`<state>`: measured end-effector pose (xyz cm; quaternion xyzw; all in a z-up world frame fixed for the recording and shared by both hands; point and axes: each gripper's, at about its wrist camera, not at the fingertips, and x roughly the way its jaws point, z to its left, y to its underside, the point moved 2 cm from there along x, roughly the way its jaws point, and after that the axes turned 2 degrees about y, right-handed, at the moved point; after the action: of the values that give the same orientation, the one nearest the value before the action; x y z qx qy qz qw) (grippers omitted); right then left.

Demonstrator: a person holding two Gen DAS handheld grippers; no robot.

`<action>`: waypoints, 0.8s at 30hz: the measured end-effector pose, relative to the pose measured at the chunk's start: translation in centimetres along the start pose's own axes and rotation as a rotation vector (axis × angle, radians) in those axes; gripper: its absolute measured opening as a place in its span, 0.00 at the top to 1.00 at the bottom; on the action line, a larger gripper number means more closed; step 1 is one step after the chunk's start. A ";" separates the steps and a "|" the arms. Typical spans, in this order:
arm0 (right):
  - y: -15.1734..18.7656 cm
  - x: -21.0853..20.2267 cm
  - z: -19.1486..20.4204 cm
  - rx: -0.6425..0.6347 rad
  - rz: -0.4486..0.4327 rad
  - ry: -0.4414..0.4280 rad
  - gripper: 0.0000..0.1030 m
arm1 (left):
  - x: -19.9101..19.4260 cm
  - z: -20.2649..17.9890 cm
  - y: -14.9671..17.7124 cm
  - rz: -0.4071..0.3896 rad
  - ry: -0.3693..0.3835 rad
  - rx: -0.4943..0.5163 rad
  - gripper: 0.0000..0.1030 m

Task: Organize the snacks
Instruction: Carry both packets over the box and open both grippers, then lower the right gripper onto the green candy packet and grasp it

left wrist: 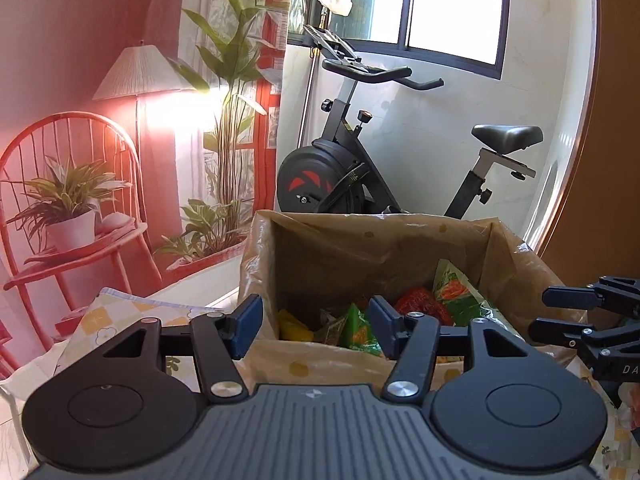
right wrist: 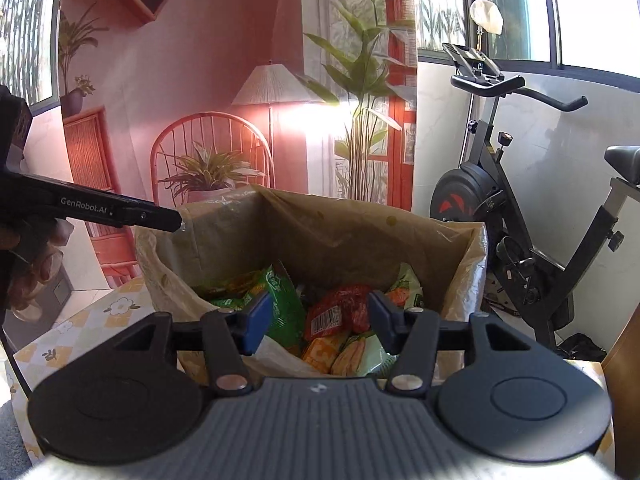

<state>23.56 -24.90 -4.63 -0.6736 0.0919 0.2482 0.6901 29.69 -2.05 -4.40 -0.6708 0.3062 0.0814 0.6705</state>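
Note:
A cardboard box lined with a brown plastic bag [left wrist: 360, 236] [right wrist: 320, 216] stands right in front of both grippers. Inside lie several snack packets: a red one [left wrist: 420, 300] [right wrist: 340, 312], a green one [left wrist: 360, 328] [right wrist: 284, 300], a yellow one [left wrist: 294, 324] and an orange one [right wrist: 320, 350]. My left gripper [left wrist: 316, 320] hovers open over the box's near rim with nothing between its blue pads. My right gripper [right wrist: 320, 316] is open too, above the packets and holding none. Each gripper shows in the other's view, the right gripper [left wrist: 548, 314] at the box's right side, the left gripper [right wrist: 172, 219] at its left corner.
The box sits on a table with a yellow flower-patterned cloth [right wrist: 116, 308]. Behind it hangs a red printed backdrop [right wrist: 208, 80] of a chair, a lamp and plants. A black exercise bike [left wrist: 360, 168] stands by the window. A brown panel [left wrist: 616, 160] borders the right.

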 end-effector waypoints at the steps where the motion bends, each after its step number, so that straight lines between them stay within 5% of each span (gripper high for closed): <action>1: 0.2 -0.8 0.2 0.001 -0.005 -0.011 0.45 | -0.8 0.3 0.4 -0.001 -0.001 -0.003 0.41; 12: 5.2 -6.5 5.3 -0.040 0.014 -0.082 0.45 | -7.2 2.5 9.2 0.080 -0.023 -0.131 0.43; 20: 12.6 -3.6 7.0 -0.105 0.258 -0.167 0.45 | -6.2 2.1 13.1 0.140 -0.057 -0.112 0.44; 24: 15.8 -1.8 7.7 -0.207 0.425 -0.216 0.37 | -5.2 2.1 14.0 0.170 -0.059 -0.130 0.45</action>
<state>13.04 -18.27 -17.21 -0.6759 0.1312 0.4661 0.5557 18.93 2.70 -13.78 -0.6819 0.3361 0.1774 0.6250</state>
